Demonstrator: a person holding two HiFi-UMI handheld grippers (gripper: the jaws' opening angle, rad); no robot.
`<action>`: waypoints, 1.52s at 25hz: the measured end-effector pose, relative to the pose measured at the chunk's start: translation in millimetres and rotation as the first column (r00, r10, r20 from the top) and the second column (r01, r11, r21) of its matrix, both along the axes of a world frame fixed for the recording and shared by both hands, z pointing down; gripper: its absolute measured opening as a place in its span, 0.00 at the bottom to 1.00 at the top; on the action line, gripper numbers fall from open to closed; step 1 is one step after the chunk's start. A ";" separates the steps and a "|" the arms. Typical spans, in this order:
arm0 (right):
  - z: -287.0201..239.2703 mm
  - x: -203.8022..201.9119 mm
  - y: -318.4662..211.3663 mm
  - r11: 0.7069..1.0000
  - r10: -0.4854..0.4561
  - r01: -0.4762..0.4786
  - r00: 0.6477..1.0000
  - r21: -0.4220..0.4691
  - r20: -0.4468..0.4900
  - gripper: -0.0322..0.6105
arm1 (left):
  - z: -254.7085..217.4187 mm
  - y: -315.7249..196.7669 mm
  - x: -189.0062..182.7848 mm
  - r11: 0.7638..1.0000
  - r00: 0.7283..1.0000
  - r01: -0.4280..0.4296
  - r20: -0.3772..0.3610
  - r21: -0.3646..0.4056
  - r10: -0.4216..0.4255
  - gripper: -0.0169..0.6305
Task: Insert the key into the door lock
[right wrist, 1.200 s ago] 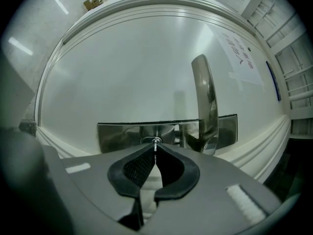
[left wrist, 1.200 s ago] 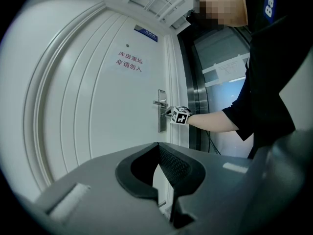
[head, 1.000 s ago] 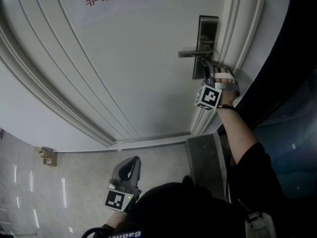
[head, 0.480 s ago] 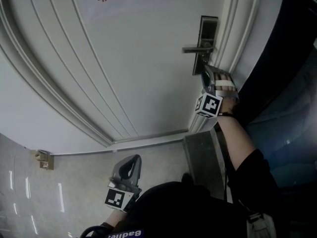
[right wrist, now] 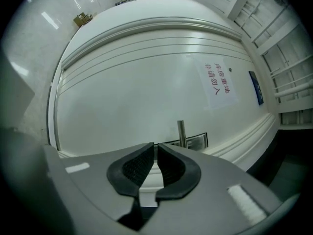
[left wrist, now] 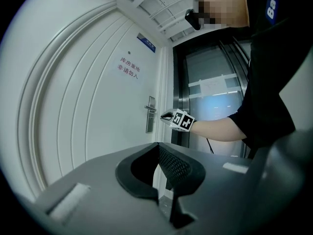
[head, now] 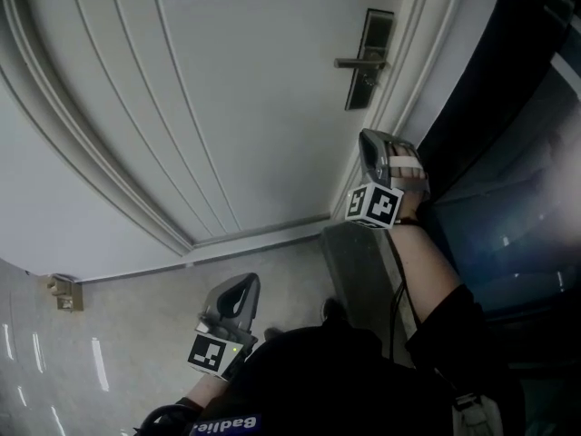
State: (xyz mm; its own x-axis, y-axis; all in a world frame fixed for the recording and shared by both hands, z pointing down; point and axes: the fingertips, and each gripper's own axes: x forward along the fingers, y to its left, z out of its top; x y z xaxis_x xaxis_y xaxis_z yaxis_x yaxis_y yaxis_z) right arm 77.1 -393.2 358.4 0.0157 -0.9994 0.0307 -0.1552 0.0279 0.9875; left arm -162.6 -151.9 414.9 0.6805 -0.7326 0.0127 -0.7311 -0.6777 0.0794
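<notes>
**Both claws clear of the door lock**

A white panelled door [head: 227, 107] fills the head view above a pale glossy tiled floor [head: 54, 361], with dark glass panelling [head: 517, 198] beside it. The dark metal lock plate with lever handle [head: 368, 57] sits at the door's edge. The right gripper [head: 366, 137] hangs apart from it, jaws closing to a slit with nothing between. The left gripper [head: 243, 284], low near the floor, is clenched and empty. The keyhole and any key are too small to make out.
</notes>
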 end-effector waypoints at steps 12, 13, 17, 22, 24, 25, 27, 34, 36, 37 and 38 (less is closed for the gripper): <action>28.3 -21.0 86.4 0.985 -0.139 0.160 0.963 -0.072 0.230 0.06 | -16.3 19.4 27.3 0.998 0.998 0.043 0.040 0.045 -0.045 0.05; 34.7 -19.9 96.7 0.980 -0.149 0.176 0.956 -0.088 0.251 0.05 | -16.8 19.8 35.6 0.998 0.998 0.046 0.046 0.042 -0.048 0.05; 68.6 -6.8 139.7 0.952 -0.178 0.253 0.916 -0.173 0.359 0.05 | -22.7 31.1 81.1 0.998 0.996 0.048 0.074 0.042 -0.051 0.05; 105.9 10.6 186.6 0.872 -0.151 0.389 0.790 -0.296 0.594 0.05 | -15.7 37.8 132.6 0.998 0.991 0.056 0.120 0.023 -0.058 0.05; 117.2 16.6 210.3 0.839 -0.149 0.448 0.736 -0.310 0.660 0.05 | -14.4 48.3 151.7 0.997 0.988 0.076 0.133 -0.003 -0.075 0.05; 122.0 19.6 222.6 0.825 -0.158 0.473 0.720 -0.310 0.676 0.05 | -12.4 54.9 160.5 0.996 0.986 0.087 0.141 -0.009 -0.085 0.05; 130.7 24.5 244.0 0.798 -0.174 0.514 0.696 -0.314 0.697 0.05 | -7.3 66.1 175.2 0.995 0.983 0.101 0.157 -0.016 -0.098 0.05; 131.6 6.0 284.0 0.690 -0.097 0.655 0.506 -0.308 0.857 0.05 | 4.4 72.7 185.2 0.995 0.982 0.098 0.164 -0.018 -0.093 0.05; 125.9 -1.6 295.4 0.679 -0.085 0.671 0.473 -0.296 0.877 0.05 | 6.0 79.1 181.7 0.996 0.983 0.088 0.160 -0.011 -0.085 0.05; 122.7 -6.2 301.6 0.679 -0.087 0.672 0.471 -0.294 0.878 0.05 | 4.3 83.4 177.9 0.996 0.985 0.084 0.152 -0.005 -0.083 0.05; 119.5 -12.1 308.0 0.682 -0.094 0.669 0.480 -0.295 0.872 0.05 | 1.2 88.6 172.1 0.997 0.986 0.080 0.143 0.002 -0.079 0.05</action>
State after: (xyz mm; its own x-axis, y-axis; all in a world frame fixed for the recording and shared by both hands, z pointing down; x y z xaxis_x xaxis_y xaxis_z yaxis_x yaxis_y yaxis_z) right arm 65.0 -85.1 477.8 -0.6786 -0.6610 0.3204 -0.6161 0.7497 0.2417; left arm 9.6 -63.3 416.1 0.6111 -0.7841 0.1087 -0.7866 -0.6169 -0.0276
